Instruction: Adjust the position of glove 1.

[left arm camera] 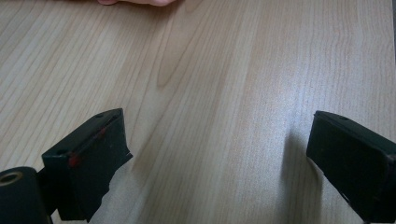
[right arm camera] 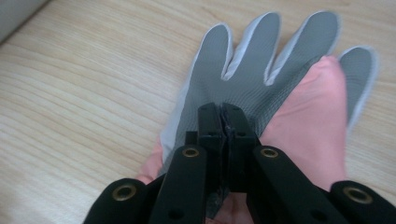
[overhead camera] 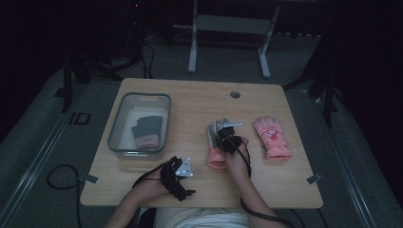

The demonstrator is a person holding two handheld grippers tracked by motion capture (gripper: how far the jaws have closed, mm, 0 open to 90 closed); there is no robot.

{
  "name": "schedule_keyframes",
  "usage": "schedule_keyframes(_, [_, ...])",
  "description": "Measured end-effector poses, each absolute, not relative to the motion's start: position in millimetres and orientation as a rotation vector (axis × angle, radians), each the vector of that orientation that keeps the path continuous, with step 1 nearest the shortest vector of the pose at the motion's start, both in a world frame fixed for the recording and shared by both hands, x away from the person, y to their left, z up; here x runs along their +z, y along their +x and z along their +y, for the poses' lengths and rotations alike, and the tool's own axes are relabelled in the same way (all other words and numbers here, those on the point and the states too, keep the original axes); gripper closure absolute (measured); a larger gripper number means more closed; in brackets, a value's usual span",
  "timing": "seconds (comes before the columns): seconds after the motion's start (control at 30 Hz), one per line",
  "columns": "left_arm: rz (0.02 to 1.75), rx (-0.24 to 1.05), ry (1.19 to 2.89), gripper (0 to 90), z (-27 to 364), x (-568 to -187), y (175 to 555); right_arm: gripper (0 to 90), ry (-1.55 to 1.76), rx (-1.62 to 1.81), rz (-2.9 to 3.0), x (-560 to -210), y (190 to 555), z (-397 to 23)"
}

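Note:
A glove with a grey palm and pink back (right arm camera: 243,70) lies palm up on the wooden table (overhead camera: 190,114), one pink edge folded over its right side. My right gripper (right arm camera: 224,112) is shut over the palm, a bit of the fabric pinched between its jaws. From above, this glove (overhead camera: 216,156) sits at the table's middle with the right gripper (overhead camera: 229,138) on top of it. My left gripper (overhead camera: 183,183) rests near the front edge. Its jaws (left arm camera: 219,140) stand wide open over bare wood, with nothing between them.
A second pink glove (overhead camera: 272,137) lies to the right of the held one. A clear bin (overhead camera: 140,97) at the left holds a dark grey glove with a pink cuff (overhead camera: 146,132). A round hole (overhead camera: 235,94) is in the table's far edge.

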State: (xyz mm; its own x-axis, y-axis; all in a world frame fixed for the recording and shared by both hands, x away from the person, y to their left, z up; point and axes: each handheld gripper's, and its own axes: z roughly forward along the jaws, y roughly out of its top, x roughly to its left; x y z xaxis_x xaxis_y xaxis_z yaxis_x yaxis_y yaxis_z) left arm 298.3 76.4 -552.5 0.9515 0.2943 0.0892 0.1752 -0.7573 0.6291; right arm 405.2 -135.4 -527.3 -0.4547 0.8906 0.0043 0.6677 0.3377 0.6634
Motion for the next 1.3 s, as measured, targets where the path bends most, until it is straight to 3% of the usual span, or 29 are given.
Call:
schedule_keyframes(0.3, [0.334,0.235,2.442,4.8,76.9,-552.8,298.9,82.2,1.342,0.893,2.279,-531.3,413.1,-140.2])
schedule_keyframes(0.5, [0.332,0.233,2.443,4.8,76.7,-552.8,298.8,69.6,1.308,0.937,2.298,-515.2,408.2,-144.5])
schedule_keyframes(0.7, [0.329,0.231,2.441,4.9,77.0,-552.5,298.7,57.6,1.225,1.021,2.256,-478.7,405.4,-175.1])
schedule_keyframes(1.0, [0.323,0.228,2.443,4.9,77.1,-552.6,298.6,58.9,1.154,1.039,2.215,-449.9,410.8,-241.1])
schedule_keyframes(1.3, [0.3,0.238,2.445,4.9,78.0,-552.3,297.1,60.1,1.145,1.012,2.178,-445.1,412.6,-295.0])
